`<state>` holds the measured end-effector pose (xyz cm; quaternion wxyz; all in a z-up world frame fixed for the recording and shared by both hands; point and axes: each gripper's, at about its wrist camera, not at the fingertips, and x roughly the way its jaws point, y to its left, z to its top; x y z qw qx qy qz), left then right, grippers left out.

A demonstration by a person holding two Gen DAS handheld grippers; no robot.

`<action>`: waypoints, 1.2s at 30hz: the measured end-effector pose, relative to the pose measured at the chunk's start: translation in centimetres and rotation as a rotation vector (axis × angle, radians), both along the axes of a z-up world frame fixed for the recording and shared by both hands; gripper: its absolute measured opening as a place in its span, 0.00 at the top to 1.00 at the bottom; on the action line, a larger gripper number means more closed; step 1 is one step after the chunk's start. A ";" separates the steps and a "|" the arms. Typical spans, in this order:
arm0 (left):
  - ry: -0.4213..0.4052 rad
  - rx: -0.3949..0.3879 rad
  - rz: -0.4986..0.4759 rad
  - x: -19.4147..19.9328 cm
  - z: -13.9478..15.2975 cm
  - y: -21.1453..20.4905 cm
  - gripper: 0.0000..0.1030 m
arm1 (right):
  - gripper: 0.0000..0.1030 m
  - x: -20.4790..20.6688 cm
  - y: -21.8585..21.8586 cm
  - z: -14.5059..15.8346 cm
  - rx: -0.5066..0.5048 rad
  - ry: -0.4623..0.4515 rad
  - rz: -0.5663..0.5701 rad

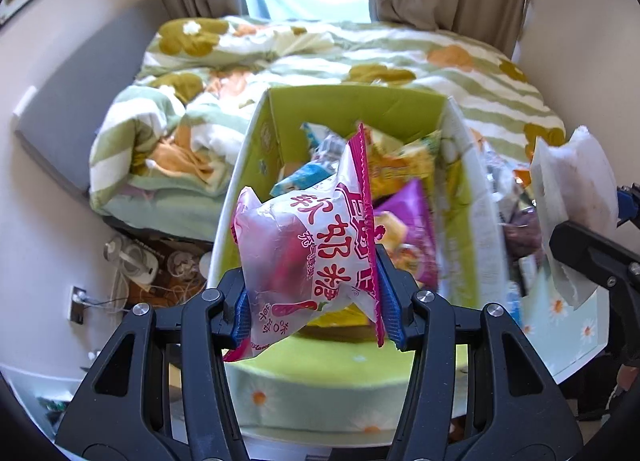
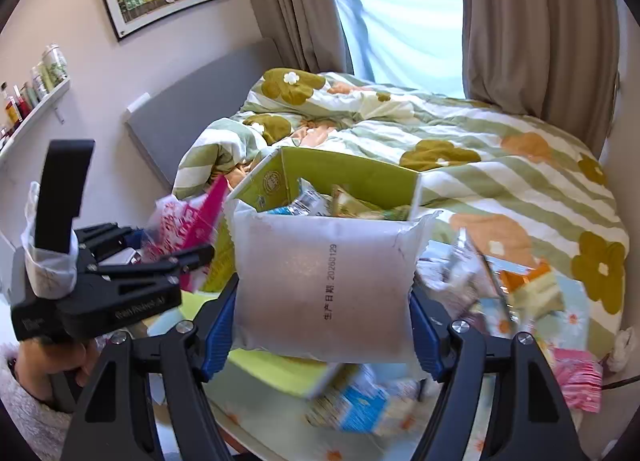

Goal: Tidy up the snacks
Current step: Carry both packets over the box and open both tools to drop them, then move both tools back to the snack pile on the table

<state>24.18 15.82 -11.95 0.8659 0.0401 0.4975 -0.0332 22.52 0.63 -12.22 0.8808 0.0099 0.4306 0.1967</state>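
My left gripper (image 1: 316, 301) is shut on a pink and white candy bag (image 1: 308, 245) and holds it above the near end of a green cardboard box (image 1: 244, 165) filled with several snack packets (image 1: 404, 189). My right gripper (image 2: 320, 325) is shut on a frosted white snack pack (image 2: 324, 285) with a printed date, held in front of the same box (image 2: 348, 177). The left gripper and its pink bag (image 2: 188, 225) show at the left of the right wrist view. The white pack (image 1: 576, 197) shows at the right edge of the left wrist view.
The box stands on a table with a daisy-print cloth (image 1: 320, 393). Loose snack packets (image 2: 504, 285) lie on the table to the box's right, a pink one (image 2: 580, 381) at the far right. A bed with a floral quilt (image 2: 480, 141) is behind. A wall shelf holds bottles (image 2: 36, 89).
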 end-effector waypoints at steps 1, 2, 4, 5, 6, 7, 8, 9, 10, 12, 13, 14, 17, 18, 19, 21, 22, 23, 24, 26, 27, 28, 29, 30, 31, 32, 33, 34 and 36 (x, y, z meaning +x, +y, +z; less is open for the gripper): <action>0.020 -0.007 -0.012 1.1 -0.8 0.6 0.54 | 0.32 0.9 0.9 -0.5 -0.003 0.012 -0.010; 0.033 -0.013 -0.021 1.8 -1.5 0.8 0.54 | 0.32 1.5 1.3 -0.8 -0.006 0.019 -0.019; 0.060 -0.026 -0.042 3.1 -2.7 1.4 0.54 | 0.32 2.8 2.2 -1.5 -0.011 0.041 -0.044; 0.075 -0.033 -0.056 3.8 -3.3 1.6 0.54 | 0.32 3.4 2.6 -1.9 -0.013 0.050 -0.056; 0.088 -0.043 -0.070 4.5 -3.9 1.7 0.53 | 0.32 3.8 2.8 -2.1 -0.016 0.057 -0.067; 0.095 -0.051 -0.079 4.8 -4.2 1.8 0.53 | 0.32 4.3 2.8 -2.4 -0.019 0.069 -0.084; 0.105 -0.057 -0.089 5.2 -4.7 1.9 0.50 | 0.32 4.6 2.9 -2.6 -0.021 0.075 -0.096; 0.118 -0.062 -0.105 5.5 -5.0 1.9 0.39 | 0.32 4.8 3.0 -2.7 -0.023 0.081 -0.107; 0.126 -0.066 -0.117 5.7 -5.4 1.7 0.20 | 0.32 5.1 3.0 -2.9 -0.027 0.088 -0.118; 0.118 -0.057 -0.123 5.7 -5.6 1.7 0.00 | 0.32 5.4 3.2 -3.3 -0.037 0.099 -0.137; 0.103 -0.065 -0.135 5.5 -5.5 1.8 0.00 | 0.32 5.7 3.2 -3.5 -0.043 0.109 -0.148; 0.105 -0.070 -0.141 5.4 -5.4 1.9 0.00 | 0.32 5.8 3.2 -3.6 -0.045 0.114 -0.155; 0.121 -0.084 -0.137 5.1 -5.4 2.4 0.00 | 0.32 5.9 3.1 -3.6 -0.046 0.125 -0.175; 0.126 -0.090 -0.134 5.0 -5.4 2.6 0.00 | 0.32 5.9 3.2 -3.5 -0.047 0.128 -0.179; 0.125 -0.093 -0.131 4.8 -5.3 2.9 0.00 | 0.32 5.9 3.2 -3.5 -0.049 0.134 -0.180; 0.120 -0.097 -0.128 4.3 -4.9 3.4 0.00 | 0.32 6.0 3.4 -3.5 -0.055 0.140 -0.177; 0.123 -0.093 -0.128 4.0 -4.8 3.6 0.00 | 0.32 6.2 3.6 -3.4 -0.060 0.140 -0.173; 0.124 -0.091 -0.126 3.9 -4.6 3.8 0.00 | 0.32 6.5 3.9 -3.4 -0.064 0.145 -0.170; 0.124 -0.092 -0.125 3.8 -4.4 4.1 0.00 | 0.32 7.1 4.2 -3.3 -0.065 0.152 -0.165; 0.121 -0.091 -0.125 3.7 -4.1 4.4 0.00 | 0.32 8.2 5.1 -3.5 -0.062 0.164 -0.156; 0.119 -0.086 -0.124 3.7 -4.1 4.5 0.00 | 0.32 8.9 5.5 -3.7 -0.060 0.172 -0.147; 0.113 -0.077 -0.122 3.7 -4.0 4.6 0.00 | 0.32 9.6 5.9 -4.0 -0.058 0.180 -0.139; 0.112 -0.071 -0.120 3.8 -4.0 4.7 0.00 | 0.32 10.3 6.3 -4.3 -0.056 0.186 -0.130; 0.112 -0.069 -0.118 3.9 -4.1 4.7 0.00 | 0.32 10.9 6.6 -4.6 -0.056 0.192 -0.121; 0.114 -0.069 -0.116 3.9 -4.1 4.8 0.00 | 0.32 11.5 7.0 -5.0 -0.059 0.199 -0.115; 0.116 -0.071 -0.113 3.9 -4.2 4.9 0.00 | 0.32 12.0 7.4 -5.5 -0.066 0.209 -0.110; 0.118 -0.070 -0.111 3.9 -4.3 4.9 0.00 | 0.31 12.5 7.7 -6.0 -0.071 0.218 -0.107; 0.121 -0.063 -0.109 3.9 -4.4 5.0 0.00 | 0.30 12.7 7.9 -6.3 -0.075 0.225 -0.105; 0.121 -0.052 -0.104 4.0 -4.6 5.1 0.00 | 0.30 12.9 8.1 -7.1 -0.083 0.241 -0.114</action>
